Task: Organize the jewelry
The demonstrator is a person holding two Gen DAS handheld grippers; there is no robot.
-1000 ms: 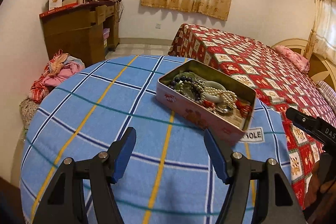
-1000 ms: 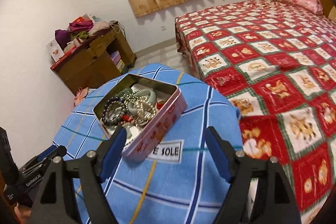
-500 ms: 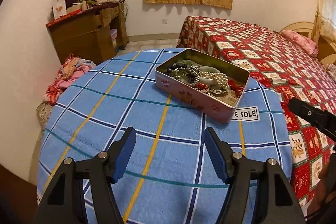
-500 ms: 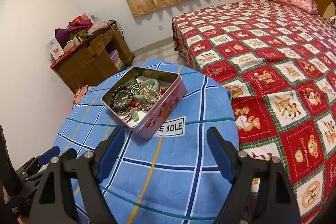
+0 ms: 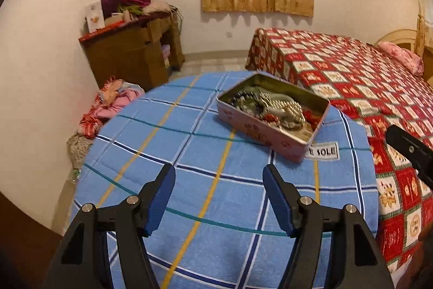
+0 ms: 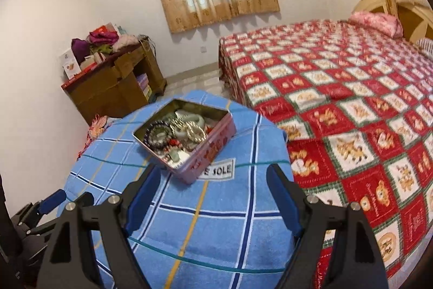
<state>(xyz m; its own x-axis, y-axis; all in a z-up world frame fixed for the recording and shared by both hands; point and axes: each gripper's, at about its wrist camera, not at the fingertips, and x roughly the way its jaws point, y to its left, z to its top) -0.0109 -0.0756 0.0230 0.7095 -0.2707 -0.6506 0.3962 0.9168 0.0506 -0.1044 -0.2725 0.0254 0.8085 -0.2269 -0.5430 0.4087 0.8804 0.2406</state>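
Left wrist view shows we have drawn back from the tin (image 5: 272,117), jewelry (image 5: 266,109) seemingly all inside, left gripper (image 5: 219,197) and right gripper (image 6: 213,198) wide open, empty, so sorting may be done or pending

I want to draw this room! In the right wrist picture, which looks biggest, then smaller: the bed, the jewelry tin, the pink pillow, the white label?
1. Bed, by far the biggest.
2. Jewelry tin.
3. Pink pillow; it is far off, so really bigger than it looks.
4. White label, smallest.
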